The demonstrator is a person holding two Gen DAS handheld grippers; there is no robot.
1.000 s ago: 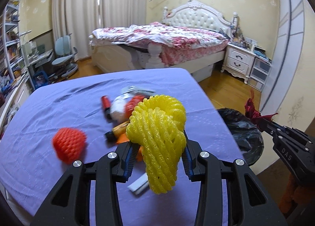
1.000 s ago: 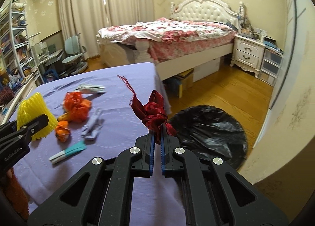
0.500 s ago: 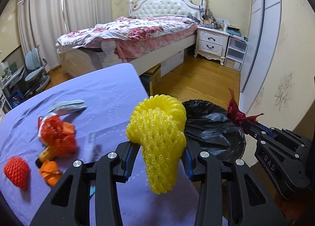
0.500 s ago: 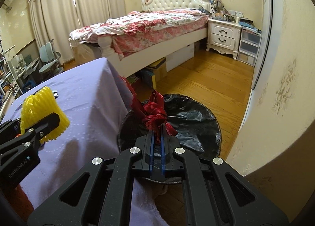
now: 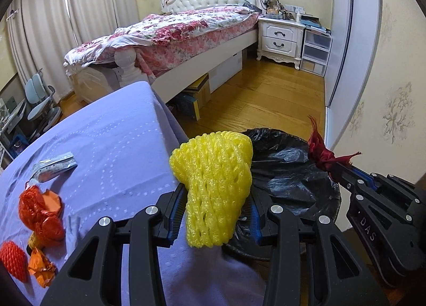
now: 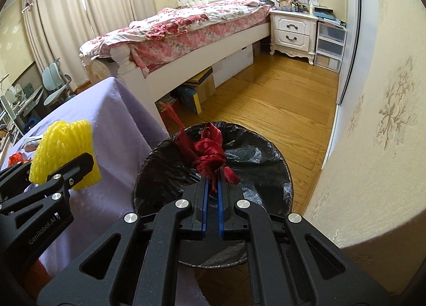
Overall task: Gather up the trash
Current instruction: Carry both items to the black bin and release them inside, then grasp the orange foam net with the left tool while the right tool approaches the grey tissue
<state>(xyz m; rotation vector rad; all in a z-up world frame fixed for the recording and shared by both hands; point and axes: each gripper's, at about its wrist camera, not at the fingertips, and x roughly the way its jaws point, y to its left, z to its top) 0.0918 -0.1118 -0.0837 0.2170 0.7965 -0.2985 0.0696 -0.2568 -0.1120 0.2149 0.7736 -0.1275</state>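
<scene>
My left gripper [image 5: 214, 210] is shut on a yellow foam fruit net [image 5: 215, 180], held over the table's right edge beside the bin; the net [image 6: 64, 151] also shows at the left of the right wrist view. My right gripper [image 6: 211, 175] is shut on a crumpled dark red ribbon [image 6: 209, 150] directly above the black-lined trash bin [image 6: 255, 162]. In the left wrist view the ribbon [image 5: 320, 152] hangs over the far rim of the bin [image 5: 287, 172]. More trash lies on the purple tablecloth [image 5: 106, 146]: an orange net bag [image 5: 40, 212], a red foam net [image 5: 12, 260], a silver wrapper [image 5: 54, 167].
A bed [image 5: 186, 31] with a floral cover stands behind, boxes under it. A white nightstand [image 5: 281, 36] and plastic drawers [image 5: 316, 50] sit at the back right. Wooden floor [image 5: 266, 100] lies between bed and bin. A wall [image 6: 372, 119] runs close on the right.
Both grippers swung right, away from the table's middle, toward the bin. The red ribbon now hangs over the bin; the yellow net has reached the table's edge. Both grips are unchanged.
</scene>
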